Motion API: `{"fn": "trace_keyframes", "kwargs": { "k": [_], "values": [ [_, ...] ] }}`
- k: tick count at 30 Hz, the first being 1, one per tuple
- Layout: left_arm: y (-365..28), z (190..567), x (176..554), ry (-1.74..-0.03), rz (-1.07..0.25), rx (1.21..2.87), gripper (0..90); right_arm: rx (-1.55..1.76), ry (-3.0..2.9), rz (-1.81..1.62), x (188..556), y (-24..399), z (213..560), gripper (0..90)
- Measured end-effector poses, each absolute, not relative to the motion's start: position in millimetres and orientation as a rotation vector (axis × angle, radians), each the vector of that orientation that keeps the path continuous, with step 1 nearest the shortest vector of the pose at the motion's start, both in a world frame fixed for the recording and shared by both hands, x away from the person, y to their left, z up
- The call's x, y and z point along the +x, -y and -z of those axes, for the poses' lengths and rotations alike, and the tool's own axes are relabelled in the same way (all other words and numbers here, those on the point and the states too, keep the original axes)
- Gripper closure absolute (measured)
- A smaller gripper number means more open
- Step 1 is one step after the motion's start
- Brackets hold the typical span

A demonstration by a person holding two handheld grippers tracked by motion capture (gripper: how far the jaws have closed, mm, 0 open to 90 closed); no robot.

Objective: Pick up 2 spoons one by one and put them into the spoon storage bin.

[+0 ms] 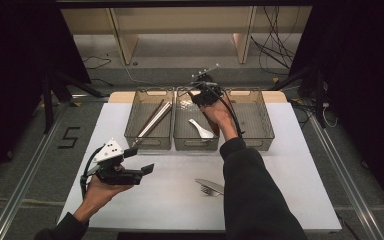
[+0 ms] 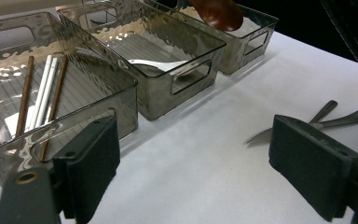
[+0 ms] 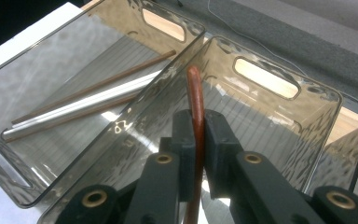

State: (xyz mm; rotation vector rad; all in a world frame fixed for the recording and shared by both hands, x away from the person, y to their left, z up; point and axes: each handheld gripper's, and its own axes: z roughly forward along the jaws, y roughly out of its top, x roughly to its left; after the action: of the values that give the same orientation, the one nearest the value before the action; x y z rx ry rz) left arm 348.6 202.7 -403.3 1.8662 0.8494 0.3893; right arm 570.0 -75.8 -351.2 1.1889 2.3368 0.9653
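My right gripper [image 3: 196,140] is clenched on a brown wooden spoon [image 3: 195,100], seen edge-on as a thin curved strip that rises between the two black pads. I hold it over the middle bin [image 1: 196,145], near that bin's far wall. In the left gripper view the spoon's rounded, glossy brown bowl [image 2: 221,14] shows above the far bins.

Three smoky, see-through plastic bins sit side by side along the far half of the white desk [image 1: 170,195], their walls touching or nearly so. Each has rippled walls, a ribbed floor and slot handles cut in the short ends. The left bin [image 1: 147,142] holds four slim chopsticks [image 2: 42,95] lying together, two brown and two white. One white spoon [image 1: 200,129] lies on the middle bin's floor. The right bin [image 1: 260,142] stands at the end of the row.

My left gripper [image 1: 139,161] is released, its flat black pads [image 2: 95,168] well apart, with nothing between them. It hovers over the near left part of the desk, well short of the bins.

Between the bins and the near edge the desk is mostly bare. On it lie a metal knife [image 2: 307,127] and what looks like a fork [image 1: 208,190], touching, just beside my right sleeve [image 1: 255,190]
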Motion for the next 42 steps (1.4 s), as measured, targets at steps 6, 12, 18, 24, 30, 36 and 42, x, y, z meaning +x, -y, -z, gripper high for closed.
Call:
{"fn": "trace_keyframes", "kwargs": {
  "k": [6, 12, 18, 24, 30, 36, 42],
  "values": [
    [-201.3, 403.5, 348.6, -0.846, -0.389, 1.867, 15.7, 1.187, -2.339, -0.957, 572.2, 74.2, 353.9, 84.2],
    [-201.8, 403.4, 348.6, -0.847, -0.387, 1.866, 15.7, 1.188, -2.331, -0.943, 575.8, 72.7, 358.4, 84.2],
    [-200.5, 403.3, 348.4, -0.845, -0.388, 1.864, 15.7, 1.201, -2.329, -0.946, 578.7, 71.4, 360.4, 84.2],
    [-201.0, 403.4, 348.6, -0.844, -0.387, 1.862, 15.7, 1.203, -2.319, -0.939, 580.8, 70.5, 361.8, 84.0],
    [-200.4, 403.3, 348.4, -0.841, -0.386, 1.869, 15.7, 1.213, -2.304, -0.928, 583.9, 70.7, 365.2, 83.0],
    [-201.1, 403.5, 348.7, -0.843, -0.387, 1.864, 15.7, 1.238, -2.288, -0.935, 584.1, 72.9, 363.9, 69.9],
    [-200.8, 403.5, 348.5, -0.845, -0.388, 1.864, 15.7, 1.230, -2.312, -0.966, 578.3, 76.9, 356.7, 58.2]
  ]
}}
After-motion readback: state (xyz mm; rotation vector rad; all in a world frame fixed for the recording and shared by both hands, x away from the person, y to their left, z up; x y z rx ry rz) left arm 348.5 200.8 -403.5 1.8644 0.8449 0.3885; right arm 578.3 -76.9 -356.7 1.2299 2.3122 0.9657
